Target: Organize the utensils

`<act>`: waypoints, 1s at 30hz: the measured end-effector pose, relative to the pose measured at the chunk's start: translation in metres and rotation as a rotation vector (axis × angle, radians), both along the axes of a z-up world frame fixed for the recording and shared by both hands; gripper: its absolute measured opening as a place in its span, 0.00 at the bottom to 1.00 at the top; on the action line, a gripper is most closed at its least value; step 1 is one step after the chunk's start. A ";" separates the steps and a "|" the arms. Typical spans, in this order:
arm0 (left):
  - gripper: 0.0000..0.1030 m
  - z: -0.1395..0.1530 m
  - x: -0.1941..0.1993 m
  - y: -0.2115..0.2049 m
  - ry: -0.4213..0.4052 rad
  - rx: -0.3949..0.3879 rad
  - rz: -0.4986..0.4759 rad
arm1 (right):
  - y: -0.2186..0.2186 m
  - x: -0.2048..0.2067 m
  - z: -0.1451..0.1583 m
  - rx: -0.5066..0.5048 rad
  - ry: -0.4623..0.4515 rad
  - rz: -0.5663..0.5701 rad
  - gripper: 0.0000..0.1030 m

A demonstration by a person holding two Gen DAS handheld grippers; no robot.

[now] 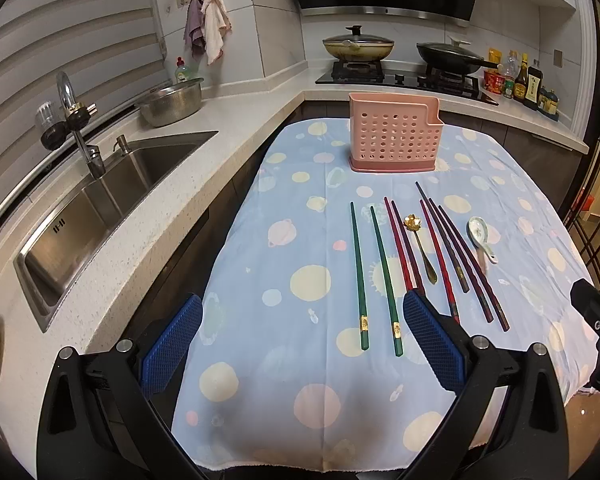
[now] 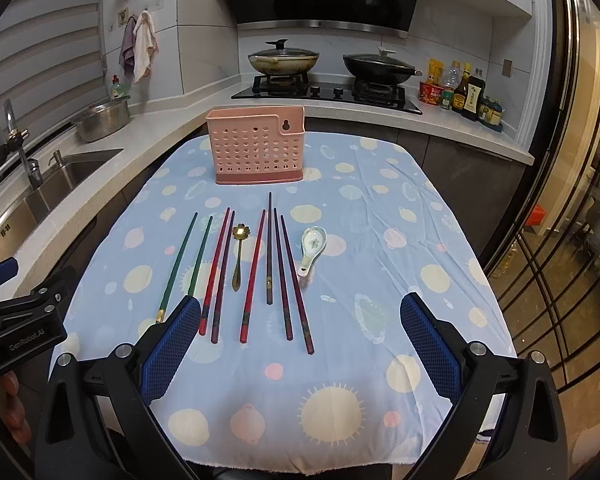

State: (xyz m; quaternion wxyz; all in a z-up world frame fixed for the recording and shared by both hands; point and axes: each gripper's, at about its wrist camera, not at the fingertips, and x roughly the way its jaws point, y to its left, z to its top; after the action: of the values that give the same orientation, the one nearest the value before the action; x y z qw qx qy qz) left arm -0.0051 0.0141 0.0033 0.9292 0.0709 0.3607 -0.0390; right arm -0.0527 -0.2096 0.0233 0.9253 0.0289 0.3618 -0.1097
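Note:
A pink perforated utensil holder (image 1: 395, 138) (image 2: 255, 148) stands upright at the far end of the table. In front of it lie two green chopsticks (image 1: 358, 276) (image 2: 178, 266), several red and dark purple chopsticks (image 1: 458, 256) (image 2: 256, 276), a gold flower-headed spoon (image 1: 420, 246) (image 2: 238, 256) and a white ceramic spoon (image 1: 481, 237) (image 2: 311, 249), side by side on the cloth. My left gripper (image 1: 302, 328) hovers open over the near part of the table, left of the row. My right gripper (image 2: 300, 328) hovers open above the near ends of the chopsticks. Neither holds anything.
The table wears a blue cloth with pastel dots (image 1: 300, 400) (image 2: 340, 380). A steel sink (image 1: 100, 208) and a metal bowl (image 1: 172, 100) sit on the counter to the left. Two lidded pans (image 2: 284, 60) rest on the stove behind, with sauce bottles (image 2: 464, 92) at right.

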 end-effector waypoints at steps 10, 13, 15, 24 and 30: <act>0.93 0.000 -0.003 0.010 0.000 -0.014 0.019 | 0.010 -0.001 0.004 -0.011 -0.001 0.008 0.93; 0.93 0.002 -0.005 0.011 -0.001 -0.015 0.019 | 0.011 -0.002 0.005 -0.012 -0.004 0.009 0.93; 0.93 0.002 -0.005 0.011 -0.001 -0.015 0.017 | 0.011 -0.003 0.006 -0.013 -0.007 0.010 0.93; 0.93 0.005 -0.007 0.009 -0.005 -0.014 0.004 | 0.008 -0.006 0.008 -0.005 -0.019 0.000 0.93; 0.93 0.005 -0.008 0.006 -0.003 -0.016 0.001 | 0.008 -0.007 0.006 -0.001 -0.019 0.002 0.93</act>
State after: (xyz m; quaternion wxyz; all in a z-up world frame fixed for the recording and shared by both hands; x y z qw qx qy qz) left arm -0.0130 0.0205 0.0079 0.9303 0.0635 0.3590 -0.0413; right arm -0.0596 -0.2013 0.0297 0.9288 0.0293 0.3532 -0.1087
